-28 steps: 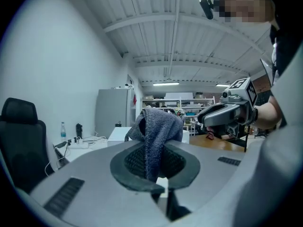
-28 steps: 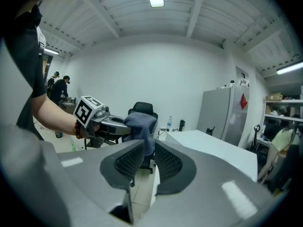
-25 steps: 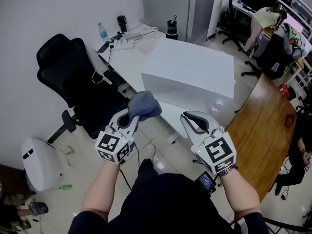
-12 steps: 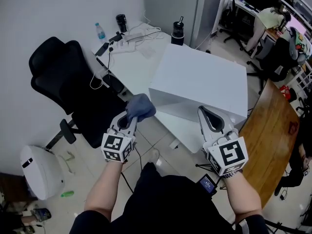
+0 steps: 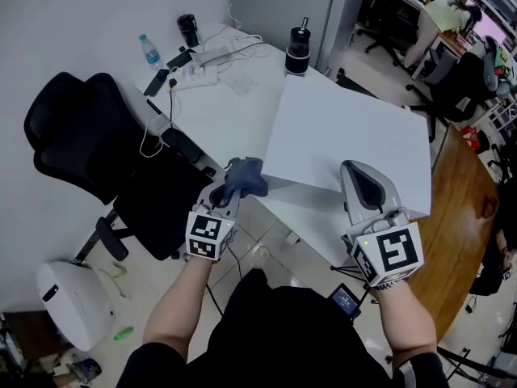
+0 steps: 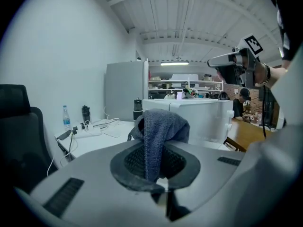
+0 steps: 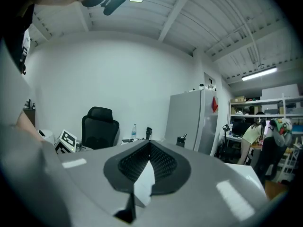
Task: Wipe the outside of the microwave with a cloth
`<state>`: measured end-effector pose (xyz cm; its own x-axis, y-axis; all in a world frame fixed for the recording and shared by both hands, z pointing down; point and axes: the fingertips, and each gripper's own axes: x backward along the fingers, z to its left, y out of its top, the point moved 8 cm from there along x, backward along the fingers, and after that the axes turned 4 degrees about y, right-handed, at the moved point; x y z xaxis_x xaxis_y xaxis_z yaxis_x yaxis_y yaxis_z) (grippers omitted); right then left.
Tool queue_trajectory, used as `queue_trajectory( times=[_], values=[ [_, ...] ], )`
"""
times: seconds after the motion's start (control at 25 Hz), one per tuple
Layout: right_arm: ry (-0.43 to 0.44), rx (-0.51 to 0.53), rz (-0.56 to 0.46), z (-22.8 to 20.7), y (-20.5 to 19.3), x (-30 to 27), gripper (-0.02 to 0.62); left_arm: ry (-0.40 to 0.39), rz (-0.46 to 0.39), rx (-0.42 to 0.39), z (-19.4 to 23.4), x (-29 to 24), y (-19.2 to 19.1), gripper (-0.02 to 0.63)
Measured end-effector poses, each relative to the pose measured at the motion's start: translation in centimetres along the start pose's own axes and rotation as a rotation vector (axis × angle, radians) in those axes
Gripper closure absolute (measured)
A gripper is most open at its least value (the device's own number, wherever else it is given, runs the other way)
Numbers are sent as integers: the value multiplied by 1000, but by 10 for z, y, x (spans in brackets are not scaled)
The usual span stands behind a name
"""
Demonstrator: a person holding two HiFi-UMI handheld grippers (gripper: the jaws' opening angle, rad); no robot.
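The white microwave (image 5: 347,140) stands on the white desk (image 5: 218,103); in the left gripper view the microwave (image 6: 203,119) lies straight ahead behind the cloth. My left gripper (image 5: 229,191) is shut on a blue-grey cloth (image 5: 245,178), which bunches above the jaws near the desk's front edge, just left of the microwave. The cloth (image 6: 158,129) hangs out between the closed pads of the left gripper (image 6: 156,148). My right gripper (image 5: 361,170) hovers over the microwave's near right corner, shut with nothing in it. Its pads meet at the tip in the right gripper view (image 7: 147,145).
A black office chair (image 5: 89,152) stands left of the desk. A water bottle (image 5: 149,52), a power strip with cables (image 5: 194,73) and a black tumbler (image 5: 298,51) sit at the desk's back. A wooden table (image 5: 460,217) is on the right, a white round unit (image 5: 73,297) on the floor.
Both grippers have moved forward toward the microwave. The left one has sunk with the cloth to the desk's edge; the right one now hangs over the microwave's near corner.
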<state>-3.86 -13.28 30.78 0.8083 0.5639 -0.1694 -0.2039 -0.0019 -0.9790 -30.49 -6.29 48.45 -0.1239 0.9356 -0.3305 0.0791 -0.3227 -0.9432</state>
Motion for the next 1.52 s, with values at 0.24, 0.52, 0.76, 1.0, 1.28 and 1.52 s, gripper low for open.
queue_trajectory(
  times=[0.24,0.52,0.76,1.0,1.28,1.52],
  values=[
    [-48,-9,28,-6,2,-30,594,-111,26,-2,11,-42,-1,580],
    [-104,-11,58,-14,5,-51,594,-207,25,3,18,-81,7,580],
    [-165,-16,76,-27,5,-55,594,-255,22,4,23,-113,13,580],
    [-208,-30,91,-38,4,-58,594,-270,26,7,34,-147,24,580],
    [-244,-68,101,-51,-2,-59,594,-272,44,7,45,-187,32,580],
    [-273,-85,110,-62,-8,-58,594,-263,53,11,52,-216,40,580]
  ],
)
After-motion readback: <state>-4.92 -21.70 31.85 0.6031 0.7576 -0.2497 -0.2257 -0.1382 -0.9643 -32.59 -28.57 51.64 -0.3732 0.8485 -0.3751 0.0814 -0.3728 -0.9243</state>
